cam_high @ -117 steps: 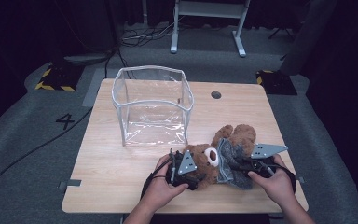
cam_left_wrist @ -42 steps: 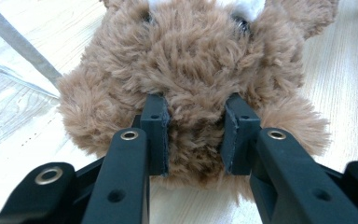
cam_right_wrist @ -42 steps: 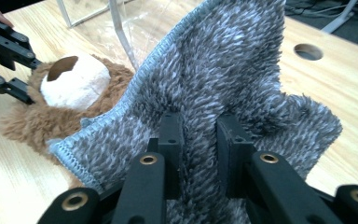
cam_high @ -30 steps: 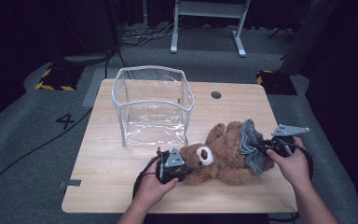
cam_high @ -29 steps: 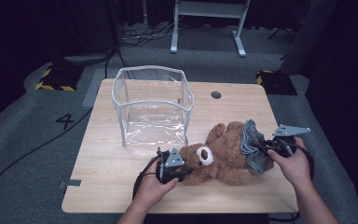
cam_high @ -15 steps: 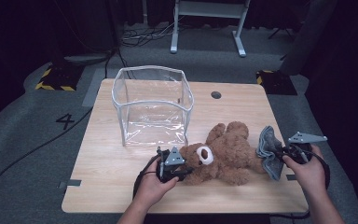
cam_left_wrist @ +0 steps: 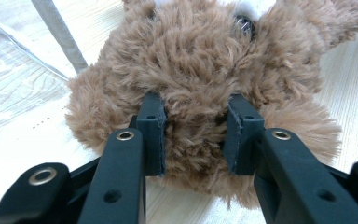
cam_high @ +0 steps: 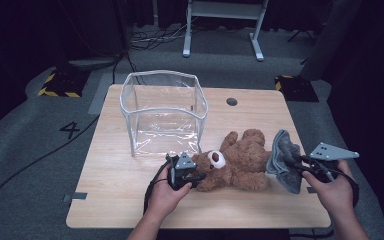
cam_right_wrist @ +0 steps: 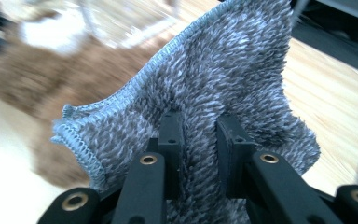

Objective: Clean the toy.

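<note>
left tool [cam_left_wrist: 193, 135] pinching teddy bear [cam_left_wrist: 205, 70], right tool [cam_right_wrist: 199, 140] cloth [cam_right_wrist: 223, 79]

Clear plastic bin [cam_high: 164, 112] (upright) on table [cam_high: 110, 185]

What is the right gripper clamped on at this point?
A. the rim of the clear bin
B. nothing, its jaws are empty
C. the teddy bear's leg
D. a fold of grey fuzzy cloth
D: in the right gripper view the right gripper pinches a fold of the grey cloth between its pads, and the high view shows that cloth beside the teddy bear's legs, apart from the clear bin.
</note>
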The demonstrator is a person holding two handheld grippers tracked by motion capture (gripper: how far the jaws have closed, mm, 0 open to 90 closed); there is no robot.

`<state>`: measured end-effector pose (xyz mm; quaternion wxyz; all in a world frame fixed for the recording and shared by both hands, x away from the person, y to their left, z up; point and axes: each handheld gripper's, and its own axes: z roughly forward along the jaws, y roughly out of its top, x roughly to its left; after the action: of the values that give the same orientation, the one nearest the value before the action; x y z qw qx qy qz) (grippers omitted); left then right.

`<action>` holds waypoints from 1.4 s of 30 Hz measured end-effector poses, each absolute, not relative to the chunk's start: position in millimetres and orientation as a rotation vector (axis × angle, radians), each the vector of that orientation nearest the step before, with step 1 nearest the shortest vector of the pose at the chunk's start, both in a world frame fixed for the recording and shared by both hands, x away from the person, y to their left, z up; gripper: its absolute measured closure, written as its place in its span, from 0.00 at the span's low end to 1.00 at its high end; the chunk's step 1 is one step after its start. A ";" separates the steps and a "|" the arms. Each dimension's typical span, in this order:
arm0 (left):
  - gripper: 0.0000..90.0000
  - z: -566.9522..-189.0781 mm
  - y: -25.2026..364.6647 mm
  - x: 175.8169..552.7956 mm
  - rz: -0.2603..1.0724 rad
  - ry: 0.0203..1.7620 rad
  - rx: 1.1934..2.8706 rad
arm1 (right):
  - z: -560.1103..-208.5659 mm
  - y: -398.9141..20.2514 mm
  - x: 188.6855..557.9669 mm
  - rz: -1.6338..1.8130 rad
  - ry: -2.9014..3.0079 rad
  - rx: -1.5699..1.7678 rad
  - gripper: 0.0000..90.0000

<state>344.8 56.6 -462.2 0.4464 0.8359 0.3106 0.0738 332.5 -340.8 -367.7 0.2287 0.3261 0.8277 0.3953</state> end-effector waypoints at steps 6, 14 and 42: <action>0.71 -463.6 57.5 345.1 0.189 0.772 2.068 | -360.3 -298.3 330.7 1.145 2.354 0.755 0.83; 0.71 -463.2 55.6 342.4 0.204 0.760 2.083 | -370.8 -251.0 337.8 1.214 2.470 0.659 0.82; 0.71 -465.2 60.7 344.7 0.154 0.775 2.042 | -428.2 -300.1 334.7 1.107 2.537 0.835 0.83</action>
<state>344.7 60.7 -465.2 0.4583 0.8290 0.3144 0.0625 334.7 -300.1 -428.2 0.1248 0.2864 0.8706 0.3800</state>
